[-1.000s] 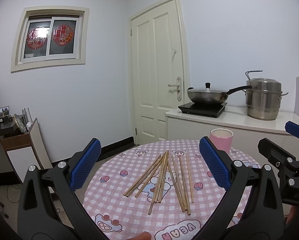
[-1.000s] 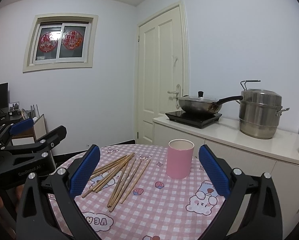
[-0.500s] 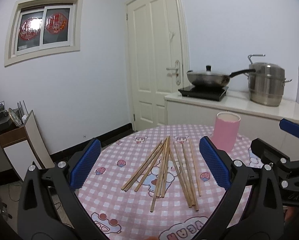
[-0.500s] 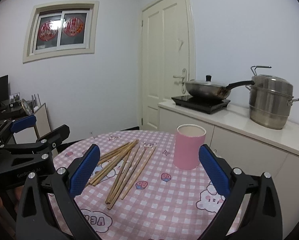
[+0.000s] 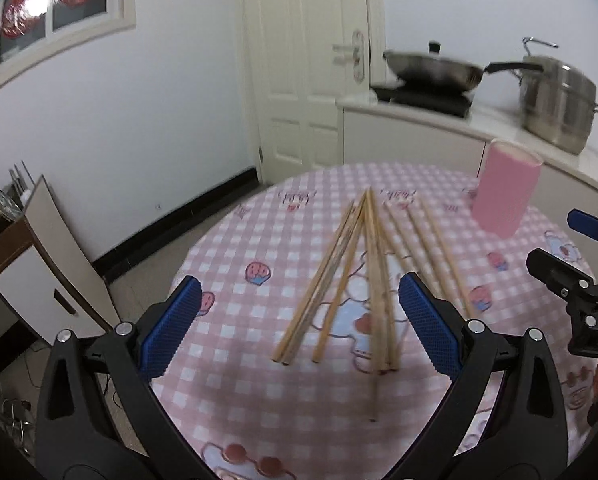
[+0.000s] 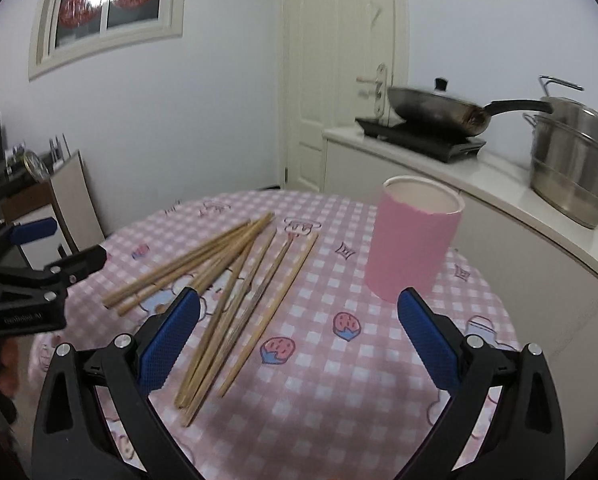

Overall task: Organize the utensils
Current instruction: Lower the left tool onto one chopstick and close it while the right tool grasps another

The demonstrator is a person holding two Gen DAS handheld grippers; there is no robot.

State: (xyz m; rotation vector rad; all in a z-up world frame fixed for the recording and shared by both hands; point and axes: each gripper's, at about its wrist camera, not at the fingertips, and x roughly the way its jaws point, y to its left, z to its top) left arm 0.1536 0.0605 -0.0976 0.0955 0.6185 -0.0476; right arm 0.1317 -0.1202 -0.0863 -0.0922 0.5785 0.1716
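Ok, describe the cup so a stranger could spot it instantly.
Find the round table with the pink checked cloth. On its far side, nearest the counter, stands the cup, right of the chopsticks. It is the only upright thing there: a plain pink cylinder, open-topped.

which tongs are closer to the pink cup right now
Right. The right tongs sit just in front of the pink cup, which stands beside their right-hand finger. The left tongs hover over the chopsticks, with the cup farther off to their right.

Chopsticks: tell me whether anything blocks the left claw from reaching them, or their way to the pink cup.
Nothing visible does. The left claw hangs open over the chopsticks with only bare tablecloth around them. The pink cup stands upright, open-topped, beside them.
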